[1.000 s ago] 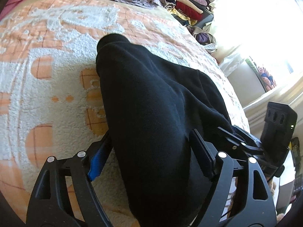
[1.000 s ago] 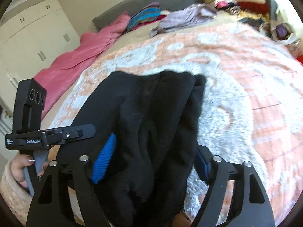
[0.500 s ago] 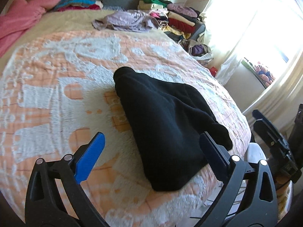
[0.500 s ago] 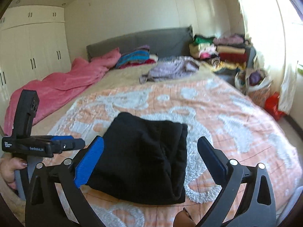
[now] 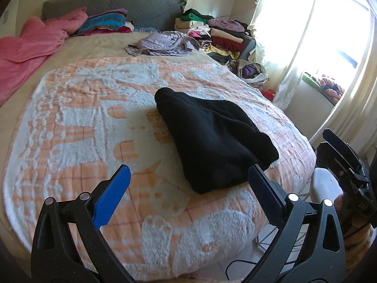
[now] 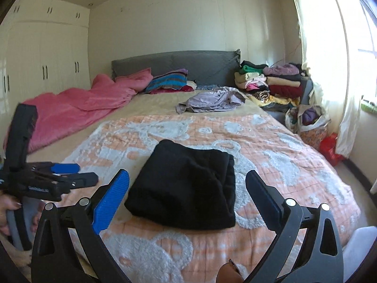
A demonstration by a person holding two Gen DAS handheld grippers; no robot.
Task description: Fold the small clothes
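Bedspread (image 6: 271, 146); folded black garment (image 6: 186, 186) lies lengthwise toward headboard (image 6: 176, 66).

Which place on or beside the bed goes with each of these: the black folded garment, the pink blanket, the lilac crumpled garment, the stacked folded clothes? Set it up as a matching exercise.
Things:
1. black folded garment
2. pink blanket
3. lilac crumpled garment
4. stacked folded clothes

Places:
A. piled at the right end of the grey headboard, near the window
B. along the bed's left side, running up to the headboard
C. flat on the orange and white bedspread, nearest the cameras
D. on the beige sheet past the bedspread's far edge

Pairs: 1-C, 2-B, 3-D, 4-A
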